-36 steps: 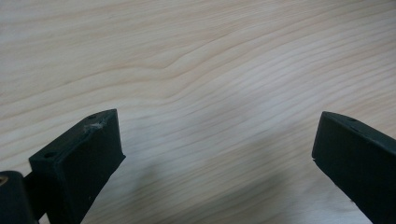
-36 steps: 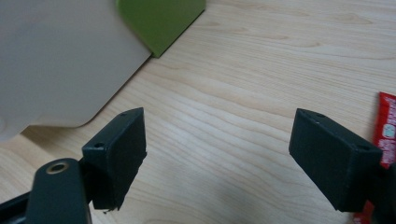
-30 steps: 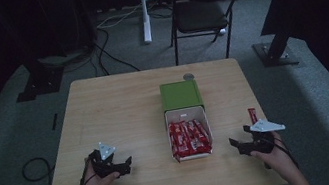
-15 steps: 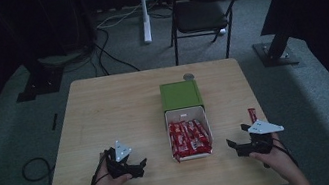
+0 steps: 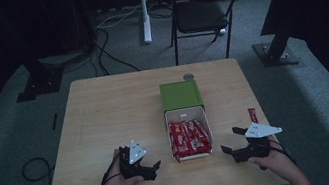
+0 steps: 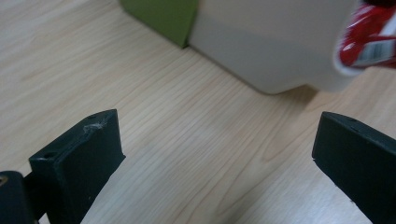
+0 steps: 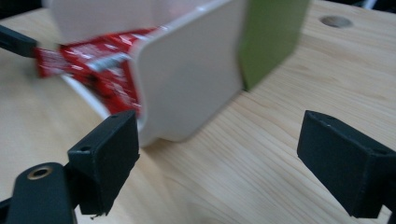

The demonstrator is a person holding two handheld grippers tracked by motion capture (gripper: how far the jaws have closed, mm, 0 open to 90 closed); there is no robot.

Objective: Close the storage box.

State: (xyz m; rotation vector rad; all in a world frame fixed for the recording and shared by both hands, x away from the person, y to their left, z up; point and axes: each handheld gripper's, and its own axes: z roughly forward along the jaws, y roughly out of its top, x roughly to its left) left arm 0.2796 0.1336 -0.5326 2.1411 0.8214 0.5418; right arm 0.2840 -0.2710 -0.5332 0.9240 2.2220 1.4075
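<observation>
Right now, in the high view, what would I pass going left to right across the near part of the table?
Left gripper → white tray of red packets → right gripper → single red packet lying on the table.

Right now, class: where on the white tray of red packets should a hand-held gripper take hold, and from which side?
Grip the white tray by its near rim, coming from the person's side. That end sticks out of the green sleeve and its thin wall would fit between open jaws. The left hand-held gripper and right hand-held gripper both sit open beside it. Packets overhang the rim, so pinching a corner looks safer.
</observation>
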